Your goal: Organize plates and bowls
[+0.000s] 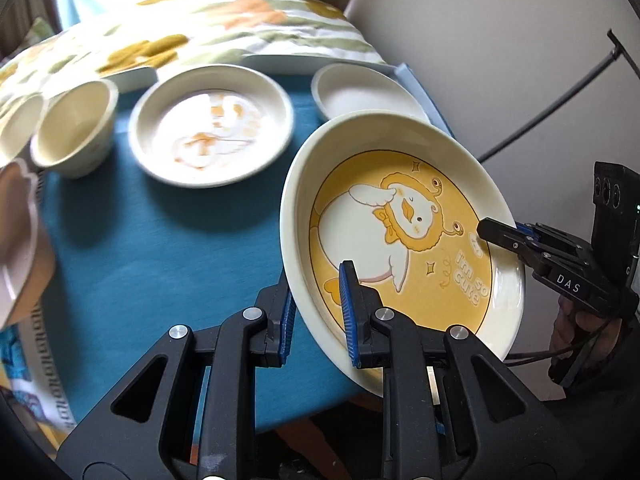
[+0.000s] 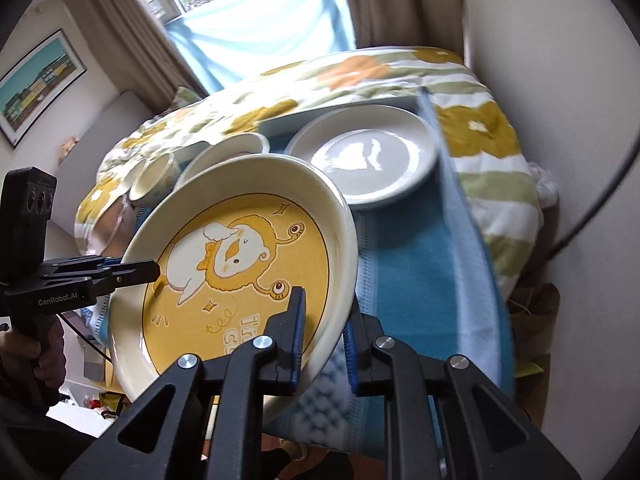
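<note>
A cream plate with a yellow duck picture (image 1: 404,236) is held tilted above the blue tablecloth (image 1: 160,248), gripped from two sides. My left gripper (image 1: 316,312) is shut on its near rim. My right gripper (image 2: 324,332) is shut on the opposite rim; it shows in the left wrist view (image 1: 504,236) at the plate's right edge. The same plate fills the right wrist view (image 2: 240,272), with the left gripper (image 2: 148,270) at its left edge. On the table lie a duck-print plate (image 1: 212,124), a plain white plate (image 2: 368,156) and two cream bowls (image 1: 74,124).
A floral cover (image 1: 224,28) lies behind the table, under a window with curtains (image 2: 248,20). A pinkish dish (image 1: 16,240) sits at the left edge. A white wall (image 1: 500,40) and a black cable (image 1: 560,96) are at the right.
</note>
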Available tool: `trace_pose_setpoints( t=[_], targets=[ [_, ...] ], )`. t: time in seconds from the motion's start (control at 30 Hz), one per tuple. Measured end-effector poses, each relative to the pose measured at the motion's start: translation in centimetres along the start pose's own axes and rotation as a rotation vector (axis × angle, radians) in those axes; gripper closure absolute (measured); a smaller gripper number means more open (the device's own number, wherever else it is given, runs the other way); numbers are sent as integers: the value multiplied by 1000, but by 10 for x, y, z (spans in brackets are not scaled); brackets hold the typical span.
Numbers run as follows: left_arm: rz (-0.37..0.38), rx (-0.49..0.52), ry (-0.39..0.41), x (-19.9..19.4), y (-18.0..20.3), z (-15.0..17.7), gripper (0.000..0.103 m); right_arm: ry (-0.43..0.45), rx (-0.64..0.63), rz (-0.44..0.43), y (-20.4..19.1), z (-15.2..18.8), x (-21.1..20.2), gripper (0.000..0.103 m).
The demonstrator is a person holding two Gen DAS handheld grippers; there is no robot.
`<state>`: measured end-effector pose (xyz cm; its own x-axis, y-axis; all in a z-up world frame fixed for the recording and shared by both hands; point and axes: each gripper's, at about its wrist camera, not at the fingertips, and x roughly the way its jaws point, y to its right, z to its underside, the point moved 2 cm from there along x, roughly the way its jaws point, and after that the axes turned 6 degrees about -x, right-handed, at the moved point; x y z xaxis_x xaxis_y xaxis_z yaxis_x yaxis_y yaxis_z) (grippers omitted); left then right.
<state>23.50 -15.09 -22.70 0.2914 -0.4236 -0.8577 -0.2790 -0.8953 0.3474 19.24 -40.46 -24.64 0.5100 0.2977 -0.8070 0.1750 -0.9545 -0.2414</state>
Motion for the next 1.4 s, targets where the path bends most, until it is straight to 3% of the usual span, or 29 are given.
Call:
trace_pose_setpoints(
  t=[0.33,0.7,1.17,1.4],
  targets=[
    [-66,-103,15,-49,-113,32,86,-53,-69,-91,-95,-2,58,87],
    [-85,-188,7,-39,-208,74,86,-87,-102,-143,-157,16,127,87],
    [-47,-193,20,-31,-229,79,86,-77,-88,-138,-162,19,136,87],
    [-83,-166,14,-22,-219,72,84,-114,-44,-156,-160,20,141,87]
  ],
)
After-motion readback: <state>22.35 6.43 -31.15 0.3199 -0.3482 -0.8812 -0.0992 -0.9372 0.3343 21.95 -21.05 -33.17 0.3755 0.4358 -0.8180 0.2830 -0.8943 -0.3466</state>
